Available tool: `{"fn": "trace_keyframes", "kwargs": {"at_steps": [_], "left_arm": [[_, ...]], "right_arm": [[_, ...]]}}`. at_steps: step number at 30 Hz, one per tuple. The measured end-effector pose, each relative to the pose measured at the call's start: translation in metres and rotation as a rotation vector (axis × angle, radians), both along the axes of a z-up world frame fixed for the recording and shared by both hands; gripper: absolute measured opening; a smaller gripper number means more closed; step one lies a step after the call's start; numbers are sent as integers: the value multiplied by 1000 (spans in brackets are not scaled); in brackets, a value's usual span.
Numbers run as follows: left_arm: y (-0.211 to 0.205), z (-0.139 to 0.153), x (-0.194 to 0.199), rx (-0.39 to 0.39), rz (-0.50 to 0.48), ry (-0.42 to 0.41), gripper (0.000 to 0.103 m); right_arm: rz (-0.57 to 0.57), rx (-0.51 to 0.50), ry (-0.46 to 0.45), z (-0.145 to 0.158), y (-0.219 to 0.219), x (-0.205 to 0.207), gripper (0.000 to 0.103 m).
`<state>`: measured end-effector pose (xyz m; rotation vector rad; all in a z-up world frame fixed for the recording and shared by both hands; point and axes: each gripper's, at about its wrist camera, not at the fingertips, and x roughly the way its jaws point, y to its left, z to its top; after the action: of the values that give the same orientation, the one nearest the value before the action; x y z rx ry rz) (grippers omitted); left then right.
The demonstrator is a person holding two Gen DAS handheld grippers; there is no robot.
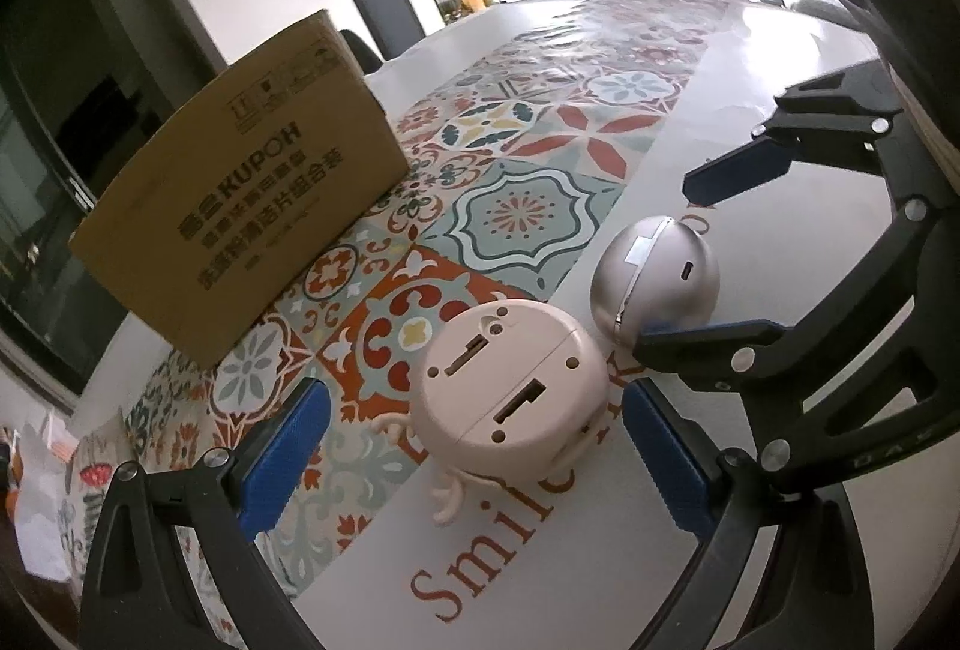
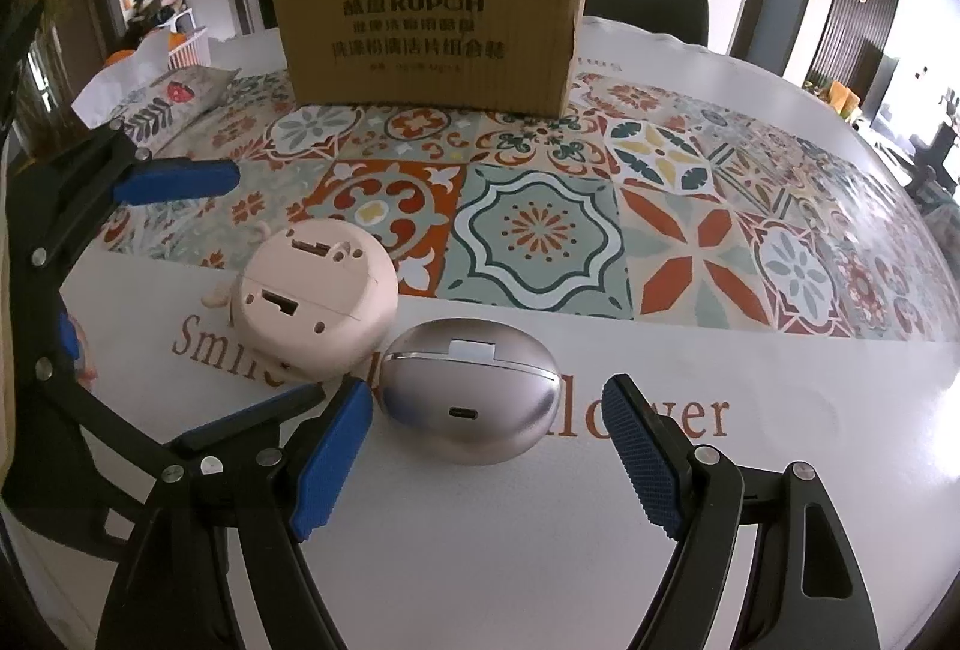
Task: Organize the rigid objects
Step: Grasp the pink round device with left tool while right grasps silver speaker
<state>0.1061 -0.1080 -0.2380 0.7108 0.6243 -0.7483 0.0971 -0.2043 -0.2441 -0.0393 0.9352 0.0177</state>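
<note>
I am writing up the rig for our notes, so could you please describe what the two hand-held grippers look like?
Both look alike. The left hand-held gripper and the right hand-held gripper each have two black plastic fingers built as hinged linkage arms, joined by round silver pins. Each finger ends in a blue pad with a ribbed face. No cables or sleeves show.

The tabletop (image 2: 600, 518) is white with rust-orange lettering, and across it runs a band of ornate tiles in red, teal, yellow and grey. A pale pink round case (image 2: 315, 293) sits left of a silver egg-shaped case (image 2: 474, 398); the far cardboard box (image 2: 429, 20) is brown with dark print. Both grippers are black with blue pads (image 2: 639, 455).
</note>
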Motion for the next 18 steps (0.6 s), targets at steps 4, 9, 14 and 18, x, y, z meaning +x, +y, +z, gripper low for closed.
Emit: {"fn": "trace_keyframes", "kwargs": {"at_steps": [4, 9, 14, 18], "left_arm": [[-4, -3, 3, 7, -24, -4, 99], [-8, -7, 7, 18, -50, -11, 99], [-13, -12, 12, 11, -62, 7, 98], [-14, -14, 12, 4, -70, 21, 92]], "right_arm": [[9, -15, -2, -2, 0, 3, 80], [16, -3, 5, -5, -1, 7, 80], [8, 27, 15, -9, -5, 10, 78], [1, 47, 21, -12, -7, 11, 72]]}}
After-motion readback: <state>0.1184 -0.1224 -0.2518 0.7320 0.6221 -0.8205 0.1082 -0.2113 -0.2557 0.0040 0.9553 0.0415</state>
